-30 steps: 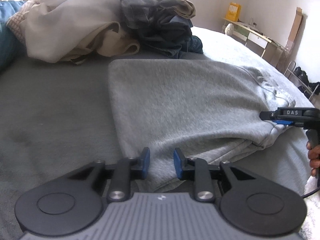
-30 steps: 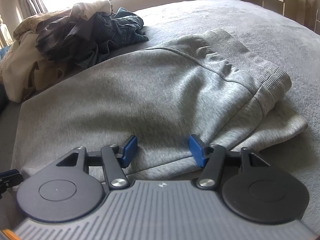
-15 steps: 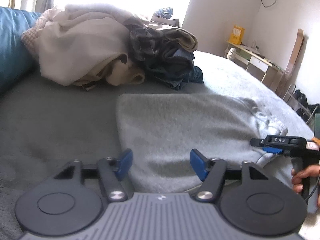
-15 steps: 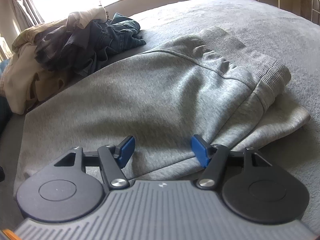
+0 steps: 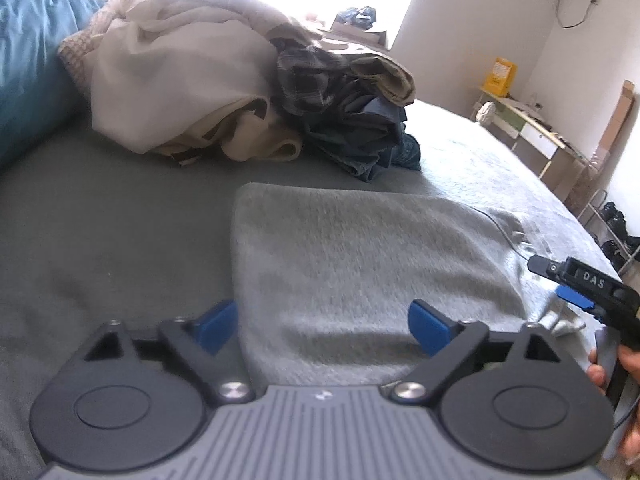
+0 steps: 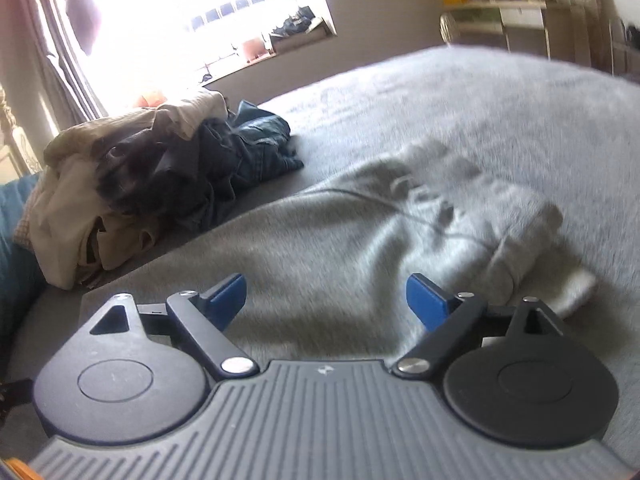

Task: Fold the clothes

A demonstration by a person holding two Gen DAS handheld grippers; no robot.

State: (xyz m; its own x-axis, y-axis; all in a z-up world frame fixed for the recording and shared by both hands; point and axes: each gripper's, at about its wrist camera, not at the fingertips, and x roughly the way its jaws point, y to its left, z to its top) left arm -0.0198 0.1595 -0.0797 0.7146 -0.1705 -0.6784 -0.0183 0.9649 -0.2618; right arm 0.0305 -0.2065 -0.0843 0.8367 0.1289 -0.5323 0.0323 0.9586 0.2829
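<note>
Blown-out daylight from the bright rear window glares white; fisheye edges curve, and the folded grey fleece sweatshirt smears with motion blur.

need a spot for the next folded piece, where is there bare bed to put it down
Bare bedcover lies left of the folded grey sweatshirt, bordered behind by the clothes pile. More lies beyond the sweatshirt's right end. It is crowded at the pile and over the sweatshirt's near edge, where left gripper and right gripper are opening.

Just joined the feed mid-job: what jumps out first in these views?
A folded grey sweatshirt lies flat on the bed, right in front of both grippers. The left gripper and the right gripper are opening, nothing between their jaws. Behind, near the bright window, sits a heap of unfolded clothes.
</note>
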